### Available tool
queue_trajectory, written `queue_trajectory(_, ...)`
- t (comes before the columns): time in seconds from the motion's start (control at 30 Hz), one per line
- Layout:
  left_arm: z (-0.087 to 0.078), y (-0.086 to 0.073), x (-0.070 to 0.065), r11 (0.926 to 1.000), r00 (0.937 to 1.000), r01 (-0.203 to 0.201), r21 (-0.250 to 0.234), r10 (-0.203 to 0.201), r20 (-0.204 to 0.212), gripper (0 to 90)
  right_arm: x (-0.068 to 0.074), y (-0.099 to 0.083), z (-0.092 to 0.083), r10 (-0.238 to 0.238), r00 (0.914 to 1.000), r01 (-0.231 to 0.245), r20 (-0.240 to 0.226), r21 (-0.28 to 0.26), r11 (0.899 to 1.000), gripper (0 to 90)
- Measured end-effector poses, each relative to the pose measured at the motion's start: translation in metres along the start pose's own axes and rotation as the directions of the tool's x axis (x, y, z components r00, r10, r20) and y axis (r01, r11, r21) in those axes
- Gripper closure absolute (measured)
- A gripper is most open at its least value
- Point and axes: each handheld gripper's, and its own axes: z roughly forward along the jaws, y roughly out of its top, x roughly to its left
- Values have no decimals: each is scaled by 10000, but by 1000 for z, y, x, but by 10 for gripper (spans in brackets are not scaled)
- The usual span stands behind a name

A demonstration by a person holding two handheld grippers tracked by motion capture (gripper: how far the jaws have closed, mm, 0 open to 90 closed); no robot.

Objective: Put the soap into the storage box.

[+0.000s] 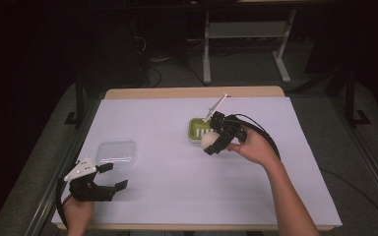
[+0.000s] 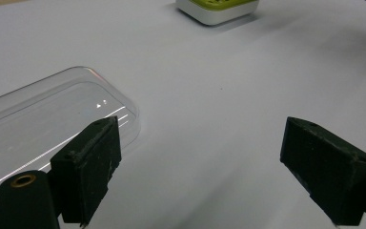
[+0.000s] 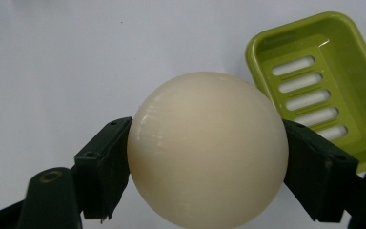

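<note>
High view, right gripper: we saw the right gripper (image 1: 215, 141) right of the frame's centre, clamped on a cream soap ball (image 1: 208, 140) at the lower edge of the green soap dish (image 1: 195, 126).
High view, left gripper: the left gripper (image 1: 113, 176) sat at the lower left, jaws spread wide and holding nothing, just below the clear lid (image 1: 116, 152).
Left gripper view: we saw both jaws far apart over bare white table (image 2: 209, 95); the clear lid (image 2: 43, 114) lay at the left of the frame, the dish (image 2: 217, 9) at the top edge.
Right gripper view: the soap ball (image 3: 207, 148) sat in the frame's centre, pinched between both jaws, with the slotted dish (image 3: 314, 86) empty at the upper right.
Done, as we judged: the ball was gripped and brought beside the dish.
Left, as we judged: setting the ball into the dish, releasing it, then perhaps fitting the lid, which lay untouched well apart from the dish.
</note>
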Motion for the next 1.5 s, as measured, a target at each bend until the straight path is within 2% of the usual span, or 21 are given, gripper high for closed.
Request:
queue_trajectory(0.3, 0, -1, 1, 10000, 10000, 63, -67, -63, -6, 130, -11, 16, -7, -202, 9998, 201, 51, 15, 9998, 222)
queue_trajectory(0.6, 0, 0, 0, 9999, 10000, 75, -67, -75, 4, 130, -33, 26, -5, 260, 9993, -264, 252, 143, 9995, 222)
queue_trajectory(0.7, 0, 0, 1, 9999, 9999, 109, -124, -108, 27, 130, -42, 28, -3, 479, 9985, -478, 263, -28, 9989, 222)
queue_trajectory(0.83, 0, 0, 0, 9998, 9999, 133, -153, -133, 42, 130, -50, 27, 3, 676, 9972, -677, 307, 13, 9977, 222)
queue_trajectory(1.13, 0, 0, 1, 9999, 10000, 65, -109, -65, 36, 130, -59, 28, 14, 954, 9951, -956, 257, 99, 9954, 223)
queue_trajectory(1.23, -1, 0, 1, 10000, 10000, 70, -66, -70, 34, 130, -62, 28, 20, 1021, 9937, -1036, 451, 307, 9941, 223)
queue_trajectory(1.5, -1, 0, 1, 9999, 9999, 119, -99, -118, 36, 130, -74, 27, 32, 1484, 9873, -1509, 571, 432, 9876, 223)
